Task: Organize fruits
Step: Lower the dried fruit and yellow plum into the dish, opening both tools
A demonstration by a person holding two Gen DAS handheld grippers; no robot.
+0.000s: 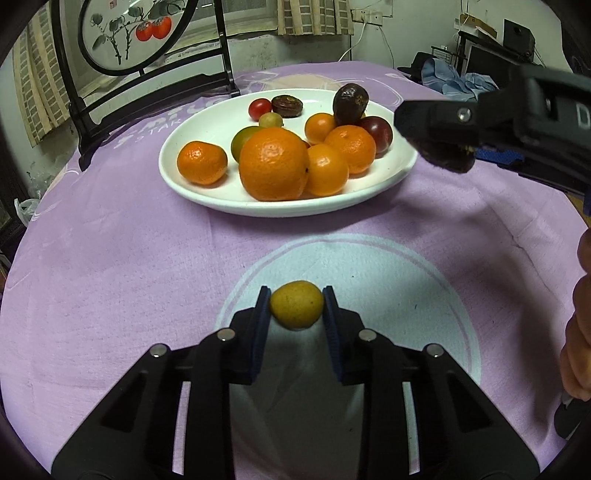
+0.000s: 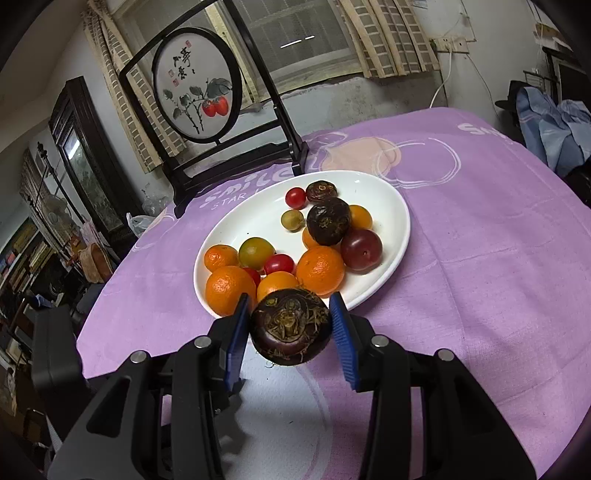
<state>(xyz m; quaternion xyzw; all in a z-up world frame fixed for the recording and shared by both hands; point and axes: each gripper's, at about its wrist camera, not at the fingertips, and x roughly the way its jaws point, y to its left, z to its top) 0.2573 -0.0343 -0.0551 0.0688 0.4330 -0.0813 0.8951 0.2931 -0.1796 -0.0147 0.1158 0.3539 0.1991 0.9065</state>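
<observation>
A white oval plate [image 1: 207, 188] [image 2: 391, 266] on the purple cloth holds several fruits: oranges [image 1: 274, 164] [image 2: 320, 271], cherry tomatoes, a dark plum and dark water chestnuts. My left gripper [image 1: 296, 301] is shut on a small yellow fruit [image 1: 296, 309], low over the cloth in front of the plate. My right gripper [image 2: 290, 314] is shut on a dark water chestnut [image 2: 290, 326], held above the cloth at the plate's near rim. In the left wrist view the right gripper [image 1: 443, 151] hangs just right of the plate with the dark fruit [image 1: 448, 160] in it.
A dark wooden stand with a round painted screen [image 1: 127, 33] [image 2: 195, 85] stands behind the plate at the table's far left. The purple cloth [image 1: 129, 258] [image 2: 480, 277] covers the round table. A person's hand [image 1: 580, 325] shows at the right edge.
</observation>
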